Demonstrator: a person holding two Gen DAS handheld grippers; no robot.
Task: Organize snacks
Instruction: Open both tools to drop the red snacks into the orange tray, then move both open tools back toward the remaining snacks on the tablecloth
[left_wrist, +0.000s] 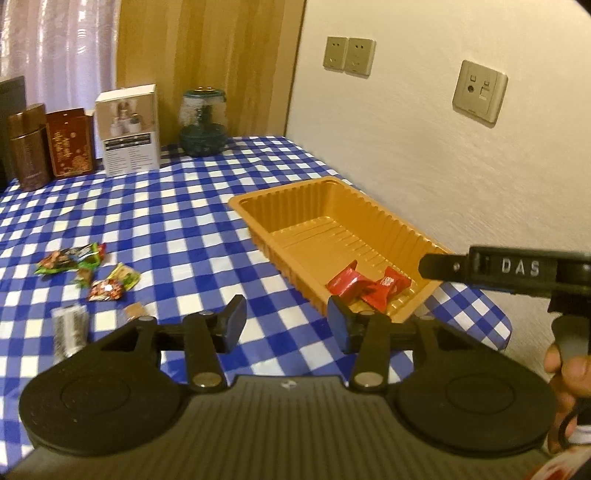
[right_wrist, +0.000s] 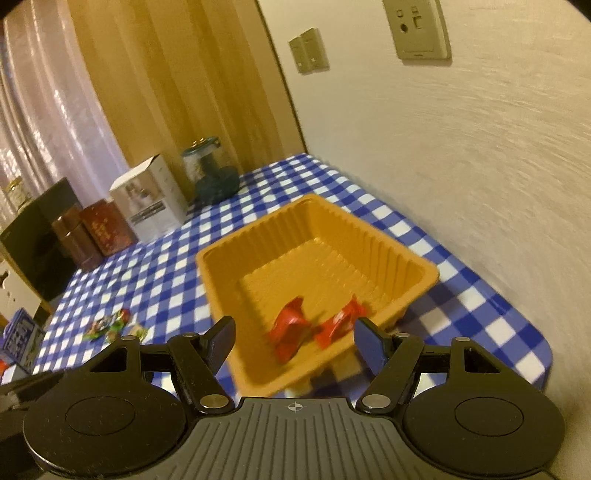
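Tray (right_wrist: 424, 275): two red snacks (right_wrist: 291, 328) lying inside. Desk (left_wrist: 177, 221): several snacks (left_wrist: 107, 288) still waiting. Both grippers' jaws standing apart, holding nothing.

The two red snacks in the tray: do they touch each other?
Touching. In the left wrist view, one red snack overlaps the other on the tray floor, with no gap between them.
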